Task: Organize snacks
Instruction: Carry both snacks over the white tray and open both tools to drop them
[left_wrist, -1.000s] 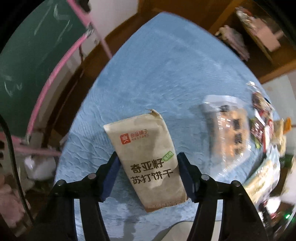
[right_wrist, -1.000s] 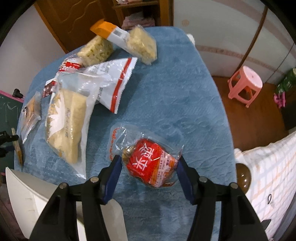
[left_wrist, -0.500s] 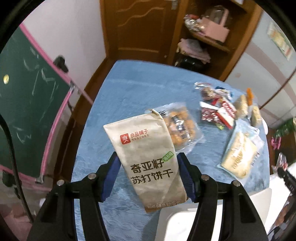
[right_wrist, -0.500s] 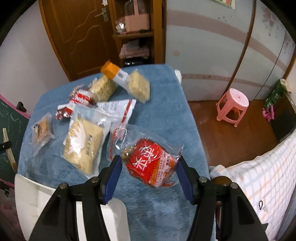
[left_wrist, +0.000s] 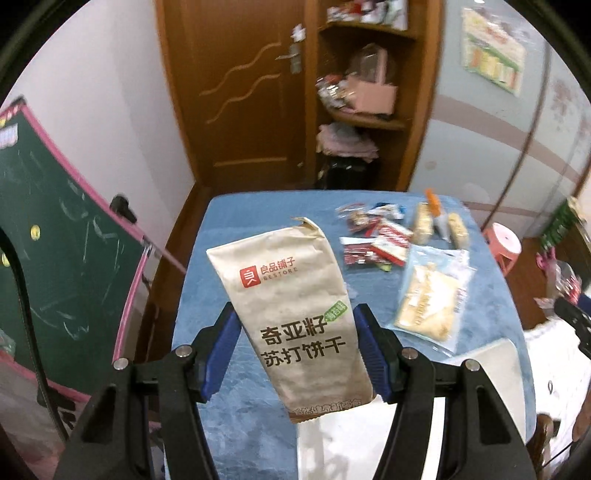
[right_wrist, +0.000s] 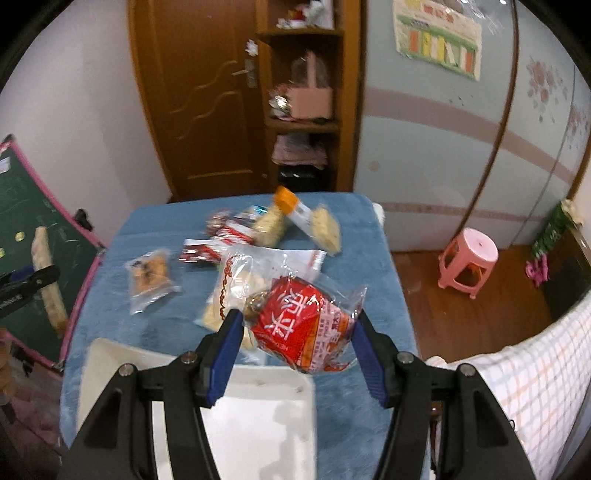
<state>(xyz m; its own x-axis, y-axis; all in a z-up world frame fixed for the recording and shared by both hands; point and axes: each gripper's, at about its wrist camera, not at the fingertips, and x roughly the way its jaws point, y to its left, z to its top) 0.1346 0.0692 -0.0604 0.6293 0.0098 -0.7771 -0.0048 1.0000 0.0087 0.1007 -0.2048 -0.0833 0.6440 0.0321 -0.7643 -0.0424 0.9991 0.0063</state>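
Between the blue pads of the left gripper (left_wrist: 297, 349) a tan paper cracker bag (left_wrist: 291, 321) is clamped by its lower half, held up in the air and leaning a little to the left. The right gripper (right_wrist: 295, 341) is likewise closed on a red snack pack (right_wrist: 303, 328) in a clear wrapper, which hangs above the near edge of the blue table (right_wrist: 369, 266). Below both lies a white tray (right_wrist: 258, 424), probably where the two packs belong.

The slick wrapper may slide out of the pads if the grip loosens, and a hard squeeze could crush the crackers. Both packs heading for one tray at once could also bump each other, or land on the rim and tip off.

Farther out, loose snacks lie unsorted across the table. Only the right wrist view shows the small clear biscuit pack (right_wrist: 149, 277), hidden behind the cracker bag in the left view, and it shows the tray's open floor. The left view shows just the tray's corner, yet gives a clearer look at the pale wafer bag (left_wrist: 428, 306).
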